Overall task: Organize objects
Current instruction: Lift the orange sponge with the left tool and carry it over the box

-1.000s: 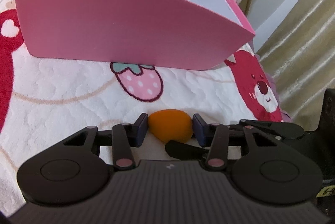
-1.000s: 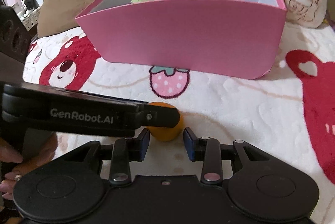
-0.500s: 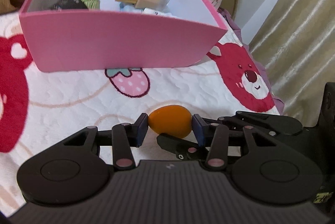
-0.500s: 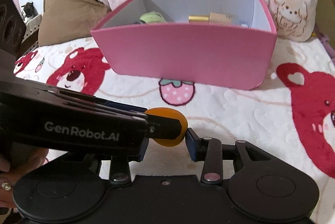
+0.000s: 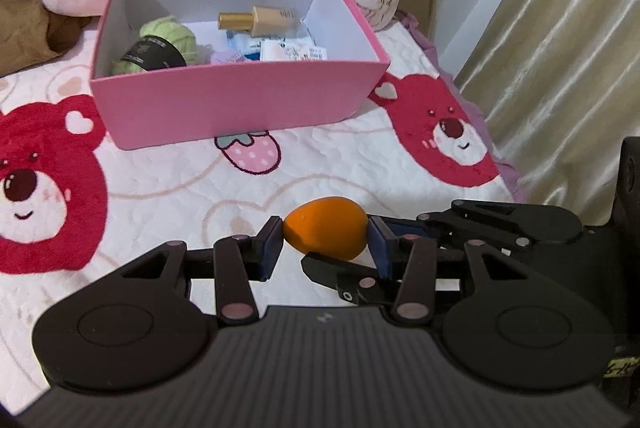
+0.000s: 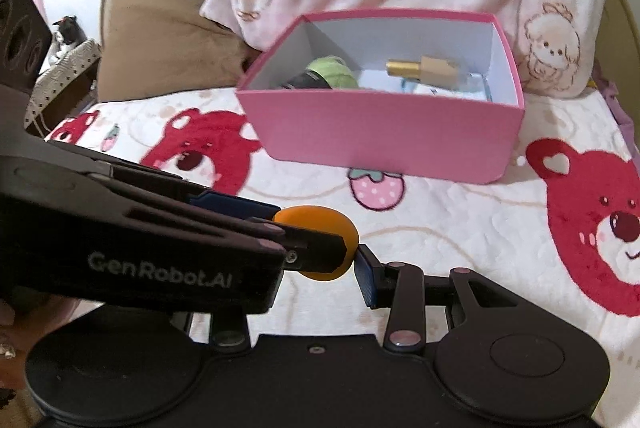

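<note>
Holding an orange egg-shaped sponge (image 5: 325,228) between both tools, I have it lifted above the bear-print blanket (image 5: 160,188), near me and short of the pink box (image 5: 240,100). My left gripper (image 5: 325,240) clamps it side to side, both blue pads pressed against its ends. My right gripper (image 6: 316,264) reaches in from the right, crossing beneath the left; one of its pads touches the sponge's right side, while the other is hidden behind the left tool, so I cannot tell whether it truly grips. Its jaws have just been opening slightly with the sponge between them. I judge the double hold steadies a soft, squashy thing for carrying to the box. That box sits farther away, open-topped, already holding a green yarn ball (image 5: 176,36) with a black band at its left, a gold-capped bottle (image 5: 260,22) toward the far right, and some small packets (image 5: 292,50) beside it.
</note>
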The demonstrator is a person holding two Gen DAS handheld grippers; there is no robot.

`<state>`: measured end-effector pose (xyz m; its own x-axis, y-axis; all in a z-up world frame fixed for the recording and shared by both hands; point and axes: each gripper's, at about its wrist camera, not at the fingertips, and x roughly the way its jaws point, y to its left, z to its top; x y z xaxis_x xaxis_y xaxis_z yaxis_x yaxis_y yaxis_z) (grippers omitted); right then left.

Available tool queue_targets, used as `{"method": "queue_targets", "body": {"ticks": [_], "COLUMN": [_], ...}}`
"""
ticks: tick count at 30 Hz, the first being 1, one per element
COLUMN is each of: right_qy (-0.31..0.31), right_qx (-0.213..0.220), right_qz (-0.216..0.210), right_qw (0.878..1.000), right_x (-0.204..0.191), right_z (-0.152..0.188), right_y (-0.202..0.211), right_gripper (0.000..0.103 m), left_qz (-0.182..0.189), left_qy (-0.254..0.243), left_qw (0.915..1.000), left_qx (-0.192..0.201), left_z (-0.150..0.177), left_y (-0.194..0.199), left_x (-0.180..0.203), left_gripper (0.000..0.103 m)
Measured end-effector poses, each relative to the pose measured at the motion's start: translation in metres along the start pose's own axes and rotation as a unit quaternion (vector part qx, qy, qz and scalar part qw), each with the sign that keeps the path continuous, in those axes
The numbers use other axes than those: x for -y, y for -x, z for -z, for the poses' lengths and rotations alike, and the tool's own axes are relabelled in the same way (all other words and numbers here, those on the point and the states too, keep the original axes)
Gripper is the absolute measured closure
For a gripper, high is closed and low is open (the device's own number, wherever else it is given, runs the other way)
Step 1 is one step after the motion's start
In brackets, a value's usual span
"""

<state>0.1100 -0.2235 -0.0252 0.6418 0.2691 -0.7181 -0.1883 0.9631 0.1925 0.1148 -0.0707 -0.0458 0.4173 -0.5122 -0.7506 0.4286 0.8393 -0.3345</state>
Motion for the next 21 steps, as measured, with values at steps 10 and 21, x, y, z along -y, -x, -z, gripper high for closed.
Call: {"method": "queue_targets", "body": {"ticks": [10,21], "right_qy": [0.037,0.063], "right_qx": [0.014,0.066], "right_qz": [0.011,0.006], "right_qw": [0.999,0.996], "right_x": [-0.025,-0.029], "right_z": [-0.020,-0.061], "right_y": [0.027,0.049], "right_gripper": [0.058,0.058], "left_qz": [0.004,0.007], "left_qy": [-0.008,-0.017], "left_qw": [0.9996,0.9972], "left_qx": [0.026,0.073], "left_z": [-0.011,-0.050], "left_y": [0.036,0.069], "left_x": [0.005,0.005], "left_gripper": [0.058,0.059]}}
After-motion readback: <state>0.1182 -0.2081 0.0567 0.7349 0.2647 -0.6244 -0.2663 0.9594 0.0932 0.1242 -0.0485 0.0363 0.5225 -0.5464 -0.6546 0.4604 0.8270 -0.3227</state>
